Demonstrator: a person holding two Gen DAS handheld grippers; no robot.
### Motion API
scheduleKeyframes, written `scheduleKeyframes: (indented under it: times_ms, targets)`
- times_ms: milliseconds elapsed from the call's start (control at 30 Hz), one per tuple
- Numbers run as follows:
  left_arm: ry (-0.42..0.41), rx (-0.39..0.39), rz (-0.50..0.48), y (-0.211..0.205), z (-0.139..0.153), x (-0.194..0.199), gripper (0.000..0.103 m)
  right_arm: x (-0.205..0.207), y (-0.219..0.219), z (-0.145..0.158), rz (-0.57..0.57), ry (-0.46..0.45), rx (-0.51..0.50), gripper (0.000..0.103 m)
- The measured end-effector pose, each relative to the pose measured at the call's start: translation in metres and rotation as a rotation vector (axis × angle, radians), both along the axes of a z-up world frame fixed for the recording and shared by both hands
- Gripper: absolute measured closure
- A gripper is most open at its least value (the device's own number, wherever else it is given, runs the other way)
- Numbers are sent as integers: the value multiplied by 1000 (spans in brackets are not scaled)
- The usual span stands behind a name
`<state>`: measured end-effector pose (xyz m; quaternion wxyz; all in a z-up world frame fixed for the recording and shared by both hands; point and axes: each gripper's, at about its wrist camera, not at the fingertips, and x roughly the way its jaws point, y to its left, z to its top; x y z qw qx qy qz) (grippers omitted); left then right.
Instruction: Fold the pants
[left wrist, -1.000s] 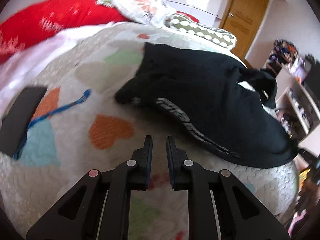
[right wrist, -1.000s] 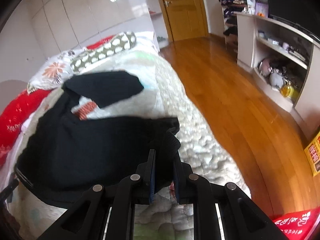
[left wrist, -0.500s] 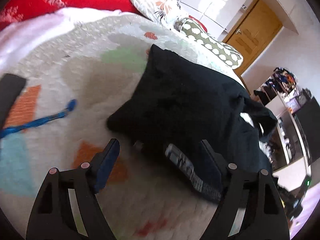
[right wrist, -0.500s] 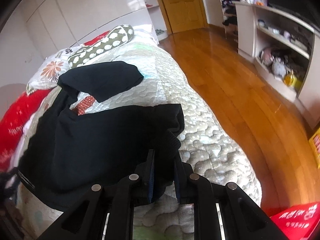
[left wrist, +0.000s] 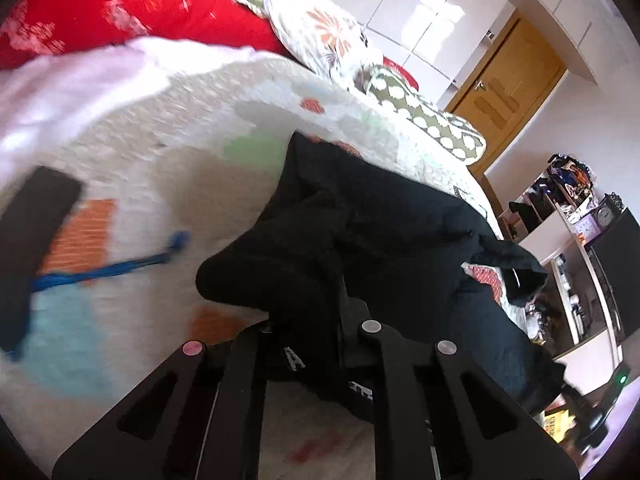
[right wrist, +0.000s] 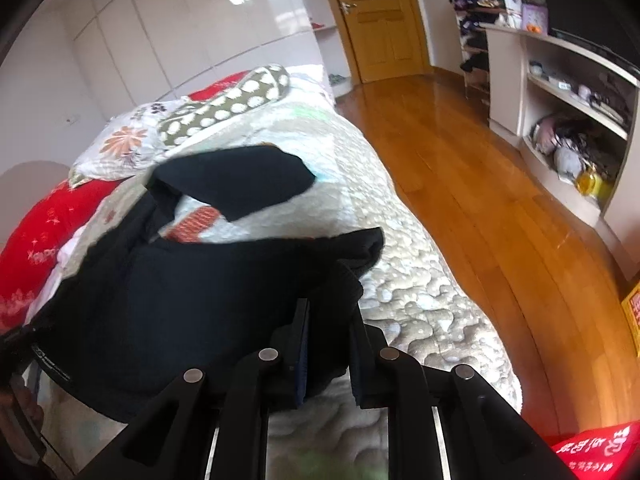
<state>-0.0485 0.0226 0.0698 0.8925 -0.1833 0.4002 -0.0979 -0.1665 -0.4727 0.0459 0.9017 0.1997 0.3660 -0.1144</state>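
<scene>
**Both claws pinching the black pants on the bed**

My left claw (left wrist: pixel 316 320) is pressed together on a bunched fold of the black pants (left wrist: pixel 384 232), the cloth bulging up between and over my fingers with a strip of the printed waistband just below the pinch. My right claw (right wrist: pixel 326 320) is clamped on another edge of the same pants (right wrist: pixel 180 288), a wad of fabric squeezed between its fingers. The rest of the garment spreads ahead and to the left of my right claw, one dark flap lying farther ahead. Under everything is the quilted bedspread (right wrist: pixel 420 304). Left of my left claw, a blue cord (left wrist: pixel 104 270) lies on it, running to a dark flat object at the far left. Beyond the pants sit a dotted pillow (right wrist: pixel 232 104) and a red blanket (left wrist: pixel 132 12); farthest off stands a wooden door (right wrist: pixel 380 20)
</scene>
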Motion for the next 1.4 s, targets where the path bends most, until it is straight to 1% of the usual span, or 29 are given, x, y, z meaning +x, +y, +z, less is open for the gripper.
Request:
scheduleKeyframes:
  times_ms: [67, 100, 133, 167, 200, 233, 300, 333, 367, 400, 467, 533, 633, 733, 800, 833, 900, 967, 1067, 1167, 1233, 1267, 1333, 1400]
  targets:
    - [11, 36, -2, 6, -2, -11, 94, -7, 5, 10, 27, -21, 8, 87]
    - [19, 71, -12, 6, -6, -17, 93, -9, 10, 13, 43, -22, -5, 87]
    - [30, 110, -14, 7, -14, -23, 92, -9, 14, 13, 52, -10, -23, 87]
    - [46, 126, -15, 8, -21, -25, 89, -7, 17, 10, 59, 15, -40, 87]
    - [70, 134, -14, 9, -28, -26, 87, -4, 20, 3, 69, 47, -44, 87]
    - [101, 131, 4, 13, -37, -26, 83, -2, 21, -4, 67, 77, -43, 87]
    - [106, 103, 20, 19, -39, -31, 76, 1, 21, -18, 60, 159, -45, 87]
    - [95, 106, 34, 23, -36, -35, 68, 1, 20, -21, 56, 177, -43, 87]
    - [85, 116, 42, 24, -33, -37, 60, -1, 18, -20, 51, 171, -36, 86]
    - [76, 127, 50, 26, -29, -39, 59, -3, 16, -16, 44, 164, -25, 84]
    - [61, 151, 67, 30, -20, -44, 59, -6, 12, -8, 28, 155, -35, 76]
    - [26, 177, 84, 35, -7, -50, 59, -8, 12, 3, 13, 138, -68, 76]
    - [-28, 196, 121, 41, 13, -57, 58, -6, 18, 19, 37, 92, -84, 76]
    - [-59, 173, 115, 42, 26, -57, 36, 2, 34, 33, 105, 44, -92, 75]
    - [-65, 164, 91, 36, 27, -55, 36, 10, 47, 37, 169, 15, -82, 75]
    - [-59, 176, 72, 29, 25, -51, 36, 18, 57, 37, 214, 9, -69, 75]
    - [-40, 180, 42, 16, 18, -45, 36, 31, 74, 33, 271, 16, -61, 75]
    - [-17, 176, 5, 3, 6, -38, 36, 46, 95, 26, 337, 21, -55, 75]
    - [26, 187, -21, -12, -16, -29, 36, 65, 118, 13, 394, 54, -47, 75]
    - [55, 227, -27, -19, -33, -19, 36, 79, 136, -8, 448, 96, -22, 73]
    - [49, 241, -36, -20, -33, -17, 36, 90, 146, -24, 480, 146, -27, 69]
    - [50, 244, -46, -20, -30, -14, 36, 93, 151, -28, 489, 150, -49, 67]
    - [47, 247, -56, -17, -24, -10, 36, 96, 156, -24, 521, 147, -74, 64]
    - [16, 257, -55, -13, -12, -3, 36, 102, 156, -16, 546, 148, -60, 64]
